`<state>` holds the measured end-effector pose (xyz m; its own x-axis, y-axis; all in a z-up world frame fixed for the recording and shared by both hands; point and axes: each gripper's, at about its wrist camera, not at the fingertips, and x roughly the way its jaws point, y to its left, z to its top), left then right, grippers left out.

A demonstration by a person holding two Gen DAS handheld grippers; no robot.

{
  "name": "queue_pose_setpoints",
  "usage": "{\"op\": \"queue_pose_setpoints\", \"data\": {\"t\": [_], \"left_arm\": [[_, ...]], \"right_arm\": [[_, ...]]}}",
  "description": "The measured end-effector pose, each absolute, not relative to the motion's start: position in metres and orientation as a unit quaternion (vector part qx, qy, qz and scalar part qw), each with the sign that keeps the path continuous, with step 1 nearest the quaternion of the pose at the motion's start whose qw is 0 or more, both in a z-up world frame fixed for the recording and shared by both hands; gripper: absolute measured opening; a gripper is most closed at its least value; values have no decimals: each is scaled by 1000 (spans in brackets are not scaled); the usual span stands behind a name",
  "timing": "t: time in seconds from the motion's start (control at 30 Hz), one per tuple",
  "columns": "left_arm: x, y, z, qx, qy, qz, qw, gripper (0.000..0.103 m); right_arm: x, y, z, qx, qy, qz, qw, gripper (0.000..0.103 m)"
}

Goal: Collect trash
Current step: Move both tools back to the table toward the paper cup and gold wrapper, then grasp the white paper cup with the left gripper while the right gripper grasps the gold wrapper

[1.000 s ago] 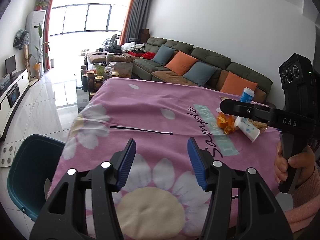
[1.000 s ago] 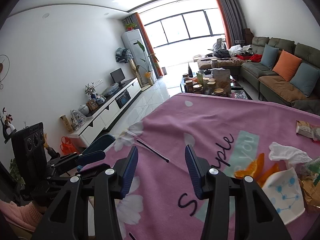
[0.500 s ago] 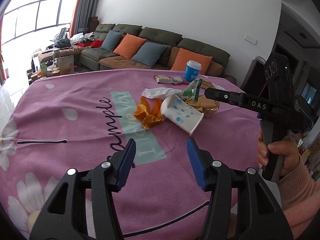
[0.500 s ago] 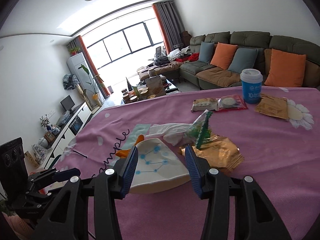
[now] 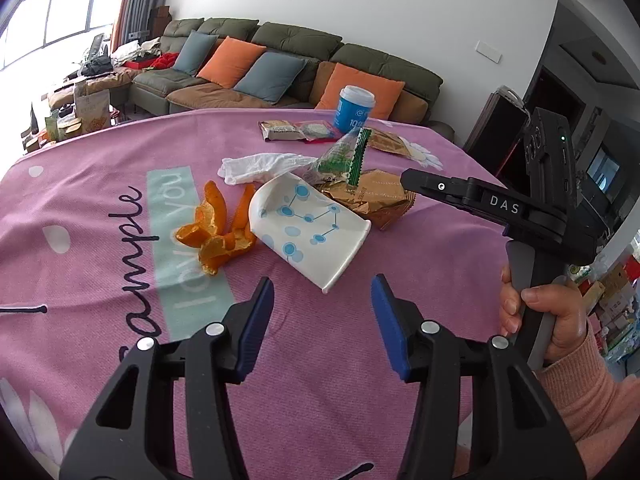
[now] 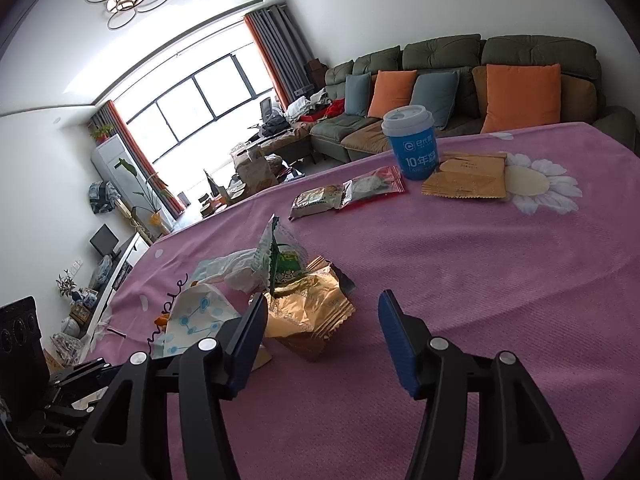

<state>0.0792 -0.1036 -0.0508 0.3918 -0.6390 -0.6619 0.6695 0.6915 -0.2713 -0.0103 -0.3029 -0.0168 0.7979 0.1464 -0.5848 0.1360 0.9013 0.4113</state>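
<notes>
Paper cup (image 5: pixel 310 226) lies flattened ahead of my left gripper (image 5: pixel 322 320), fingers closing, empty; right gripper (image 6: pixel 322 334) opening beside gold wrapper (image 6: pixel 310 312).

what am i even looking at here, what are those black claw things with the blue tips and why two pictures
No robot here: a person holds a hand-held gripper in each hand, each with a wide-angle camera looking along its two fingers. One picture is from the left gripper, the other from the right gripper; the left view also shows the person's hand on the right one's handle.

On the pink tablecloth lies trash: a squashed paper cup, orange peel, a white tissue, a gold wrapper, a green wrapper, snack packets and an upright blue cup.

Neither gripper holds anything: the left's jaws are closing and the right's opening, both empty.
</notes>
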Motion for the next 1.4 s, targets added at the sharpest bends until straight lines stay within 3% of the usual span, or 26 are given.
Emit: {"op": "queue_pose_setpoints", "data": {"t": [0.27, 0.33, 0.4, 0.53, 0.57, 0.73, 1.4], "left_arm": [[95, -117, -64, 12, 421, -385, 821, 34], [98, -117, -66, 9, 425, -387, 818, 24], [101, -118, -68, 5, 427, -388, 817, 17], [105, -115, -70, -2, 429, -389, 815, 8], [104, -113, -70, -4, 428, -389, 816, 8], [102, -111, -68, 0, 416, -387, 823, 4], [75, -46, -39, -4, 362, -368, 856, 4]], "right_arm": [[5, -308, -25, 248, 339, 27, 907, 56], [7, -307, -26, 251, 342, 32, 905, 56], [9, -307, -27, 252, 345, 37, 903, 51], [7, -307, -28, 255, 345, 43, 902, 30], [6, -308, -28, 255, 345, 46, 902, 23], [-2, -305, -25, 249, 335, 54, 907, 11], [-43, -306, 14, 242, 285, 47, 926, 5]]}}
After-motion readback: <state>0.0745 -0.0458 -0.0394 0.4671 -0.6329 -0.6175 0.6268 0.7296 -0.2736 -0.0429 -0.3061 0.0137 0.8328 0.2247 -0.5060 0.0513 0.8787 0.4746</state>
